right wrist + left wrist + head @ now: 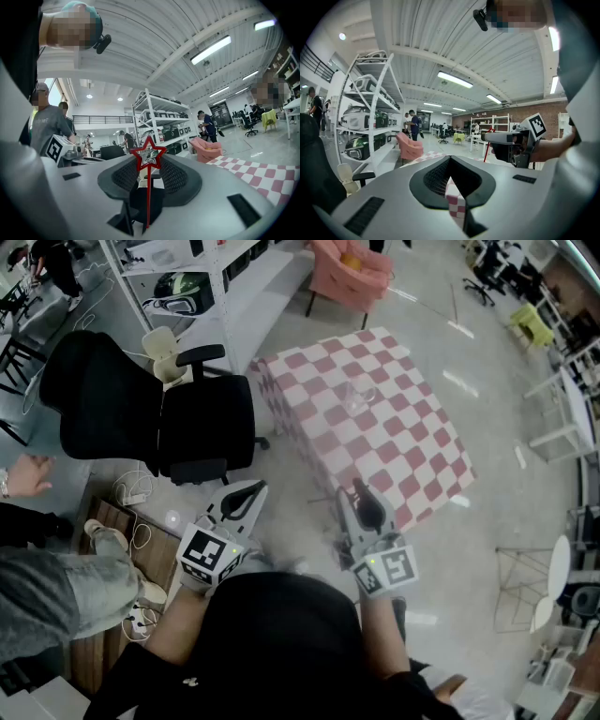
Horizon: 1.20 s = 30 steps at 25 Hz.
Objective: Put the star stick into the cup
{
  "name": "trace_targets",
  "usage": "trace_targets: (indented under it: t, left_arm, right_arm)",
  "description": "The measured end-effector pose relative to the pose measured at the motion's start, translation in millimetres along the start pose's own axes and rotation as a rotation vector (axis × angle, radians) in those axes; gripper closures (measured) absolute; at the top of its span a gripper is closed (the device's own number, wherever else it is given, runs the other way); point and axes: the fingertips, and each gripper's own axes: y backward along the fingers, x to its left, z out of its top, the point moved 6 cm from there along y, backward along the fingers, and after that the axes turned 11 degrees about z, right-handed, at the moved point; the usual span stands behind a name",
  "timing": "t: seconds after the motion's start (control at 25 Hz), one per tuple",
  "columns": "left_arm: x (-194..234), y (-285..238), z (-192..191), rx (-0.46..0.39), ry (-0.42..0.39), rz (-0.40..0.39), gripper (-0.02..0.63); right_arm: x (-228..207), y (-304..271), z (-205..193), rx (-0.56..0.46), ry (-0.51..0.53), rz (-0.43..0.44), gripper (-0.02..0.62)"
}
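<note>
Setting: a large open workroom, with a person standing just short of a surface (412,456) draped in a pink-and-white checked cloth.
Cup: a clear cup (359,397) stands upright near the middle of the surface. It looks empty, though it is small and glassy in the head view.
Star stick: a thin red star stick (148,183) with an outlined star on top. It is off the surface and well short of its near edge, carried in the person's right hand.
Right tool: the right tool (361,495) is clamped on the shaft of the stick. The shaft runs up between the two dark pads and the star pokes out just past the tips. The tool is held near the person's body, in front of the near edge of the surface.
Left tool: the left tool (253,495) has its jaws drawn together with nothing between them. It hangs idle beside the right one, on the same side of the surface.
Done so far: the stick is picked up and looks firmly held.
Left to do: the stick has to be carried over the surface to the cup, lowered shaft first into the mouth, and let go.
Progress: I judge this an early stage, with the grasp made but the carry and placing not yet done.
Watch for: the cup looks light and could tip if the stick knocks its rim.
</note>
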Motion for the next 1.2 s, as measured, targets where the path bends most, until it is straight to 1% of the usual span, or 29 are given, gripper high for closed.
trace_targets:
  t: [0.24,0.48,0.72,0.96,1.2]
  left_arm:
    - [43,9,-4,0.008,0.019,-0.014,0.565]
    - [89,15,-12,-0.004,0.06,-0.017,0.565]
    - [115,12,-20,-0.003,0.107,-0.007,0.565]
    - [128,-17,-27,0.023,0.133,0.011,0.565]
    - [138,-71,-14,0.039,0.108,0.036,0.566]
  right_arm:
    - [20,-38,-2,-0.005,-0.006,-0.01,0.453]
    - [35,-81,-7,0.006,-0.015,-0.011,0.453]
    - [38,-111,-8,0.011,-0.029,0.0,0.453]
    - [8,-139,-11,0.034,-0.035,0.019,0.453]
    - [-48,-171,-6,0.023,-0.054,0.054,0.453]
